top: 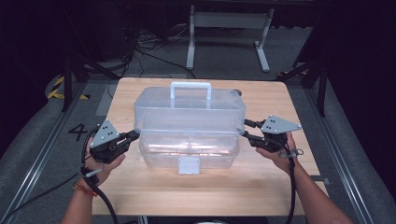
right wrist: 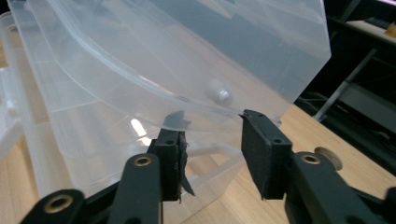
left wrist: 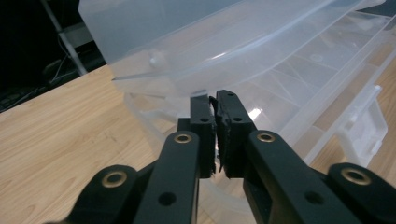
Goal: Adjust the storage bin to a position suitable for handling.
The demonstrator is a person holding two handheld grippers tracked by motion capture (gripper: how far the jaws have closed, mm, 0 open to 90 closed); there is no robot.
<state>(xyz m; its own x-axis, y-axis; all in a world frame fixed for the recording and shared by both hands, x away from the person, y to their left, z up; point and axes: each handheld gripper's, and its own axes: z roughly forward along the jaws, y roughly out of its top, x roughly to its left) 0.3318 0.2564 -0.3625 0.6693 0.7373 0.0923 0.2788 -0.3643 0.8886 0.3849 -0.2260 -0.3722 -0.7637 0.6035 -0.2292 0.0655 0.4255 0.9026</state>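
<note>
Three cams: one overhead, two jaw-mounted.
High view faced 12 o'clock, far; gripper views sat close, sharing the clear box.

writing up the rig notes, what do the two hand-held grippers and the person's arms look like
Each hand-held gripper, left and right, is black with two flat jaws, brass-coloured pivot rings, a grey three-cornered plate with dark dots on top, and a trailing black cable. The forearms are bare; the left wrist wears an orange-red bracelet.

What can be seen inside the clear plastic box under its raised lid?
Under the lid, the clear plastic box shows divided compartments that look empty. The glare on the plastic hides their far corners.
</note>
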